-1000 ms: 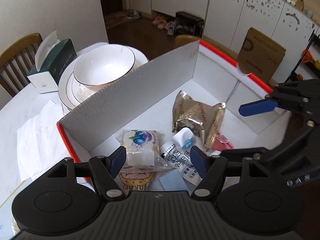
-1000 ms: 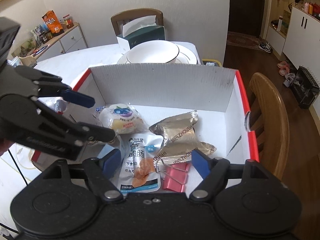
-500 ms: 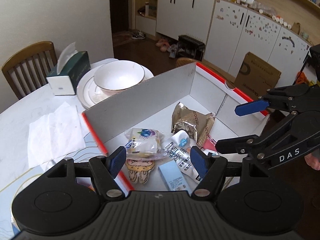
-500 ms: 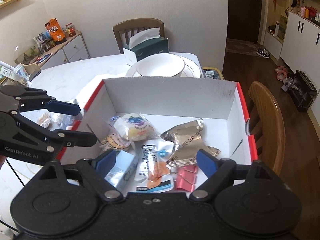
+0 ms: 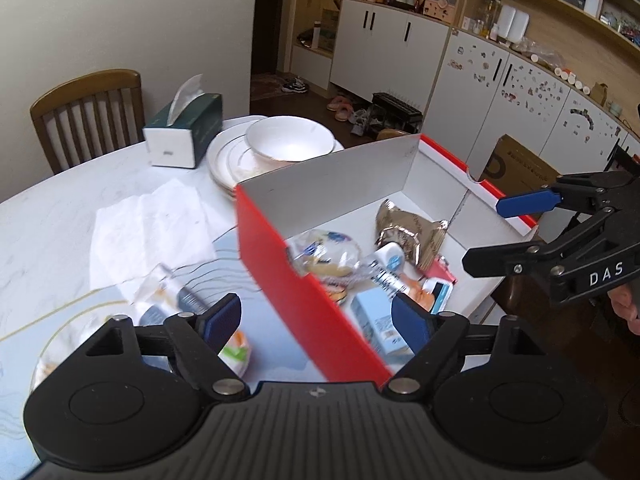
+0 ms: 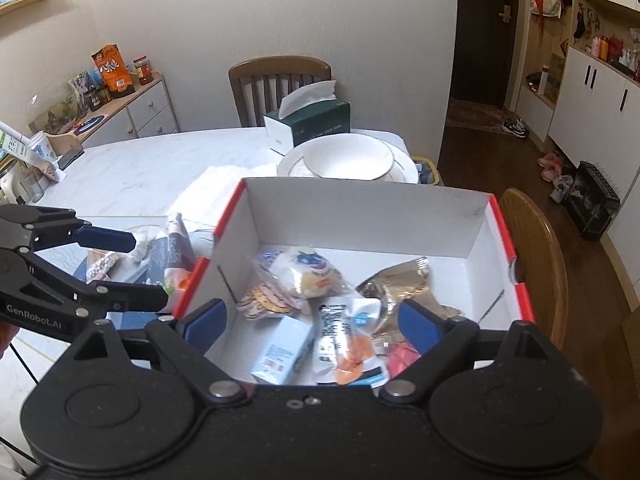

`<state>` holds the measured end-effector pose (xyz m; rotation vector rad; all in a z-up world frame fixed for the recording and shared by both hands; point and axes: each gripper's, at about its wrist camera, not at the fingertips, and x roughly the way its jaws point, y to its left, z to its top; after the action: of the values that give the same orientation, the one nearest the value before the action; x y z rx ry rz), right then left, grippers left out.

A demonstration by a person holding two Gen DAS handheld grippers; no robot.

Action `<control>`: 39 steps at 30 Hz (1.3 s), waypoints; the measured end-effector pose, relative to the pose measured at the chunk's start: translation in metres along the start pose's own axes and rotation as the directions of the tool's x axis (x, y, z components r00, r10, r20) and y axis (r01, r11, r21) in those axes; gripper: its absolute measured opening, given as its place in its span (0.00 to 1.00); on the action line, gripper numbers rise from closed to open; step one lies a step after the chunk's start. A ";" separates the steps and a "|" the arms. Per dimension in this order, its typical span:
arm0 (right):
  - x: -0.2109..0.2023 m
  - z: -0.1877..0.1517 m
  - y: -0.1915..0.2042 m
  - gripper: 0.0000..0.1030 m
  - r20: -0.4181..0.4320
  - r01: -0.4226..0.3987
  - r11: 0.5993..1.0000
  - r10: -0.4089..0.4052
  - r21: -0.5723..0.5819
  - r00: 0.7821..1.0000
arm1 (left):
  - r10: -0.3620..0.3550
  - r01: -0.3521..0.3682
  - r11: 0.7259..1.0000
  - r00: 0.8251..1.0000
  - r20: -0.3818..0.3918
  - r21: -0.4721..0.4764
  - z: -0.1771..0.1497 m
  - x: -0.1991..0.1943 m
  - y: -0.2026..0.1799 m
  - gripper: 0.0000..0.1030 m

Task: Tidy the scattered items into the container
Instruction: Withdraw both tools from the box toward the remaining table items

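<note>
Both hand-held grippers have just been opening and now stand wide with nothing between their jaws: the left hand-held gripper (image 5: 316, 322) above the box's (image 5: 280, 252) red side wall, the right hand-held gripper (image 6: 312, 320) over the box's inside. Snack packets (image 6: 304, 272) lie in the box; more packets (image 5: 176, 300) remain on the tabletop (image 5: 80, 200) just beside it.
</note>
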<state>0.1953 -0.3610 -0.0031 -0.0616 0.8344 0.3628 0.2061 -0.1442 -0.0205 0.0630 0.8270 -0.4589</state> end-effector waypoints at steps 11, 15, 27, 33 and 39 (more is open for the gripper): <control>0.007 0.004 0.053 0.90 -0.002 0.008 1.000 -0.008 -0.003 1.000 | -0.002 0.004 0.999 1.000 0.028 -0.049 -0.028 -0.033 0.046 0.99; 0.010 0.006 0.073 0.90 -0.001 0.007 1.000 -0.007 -0.003 1.000 | 0.002 0.001 0.997 0.999 0.037 -0.079 -0.039 -0.043 0.067 0.99; 0.034 0.016 0.127 0.90 -0.007 0.003 1.000 -0.003 -0.012 1.000 | 0.033 -0.027 0.994 0.998 0.055 -0.103 -0.069 -0.062 0.122 0.99; 0.055 0.026 0.151 0.90 -0.016 -0.014 0.999 0.013 -0.038 1.000 | 0.071 -0.066 0.991 0.997 0.036 -0.114 -0.079 -0.060 0.153 0.99; 0.082 0.036 0.170 0.90 -0.034 -0.018 0.997 0.015 -0.070 0.999 | 0.093 -0.092 0.985 0.996 -0.005 -0.145 -0.084 -0.044 0.183 0.99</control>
<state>0.2135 -0.1710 -0.0242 -0.1268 0.8555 0.4075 0.1982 0.0562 -0.0677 -0.0338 0.8495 -0.3103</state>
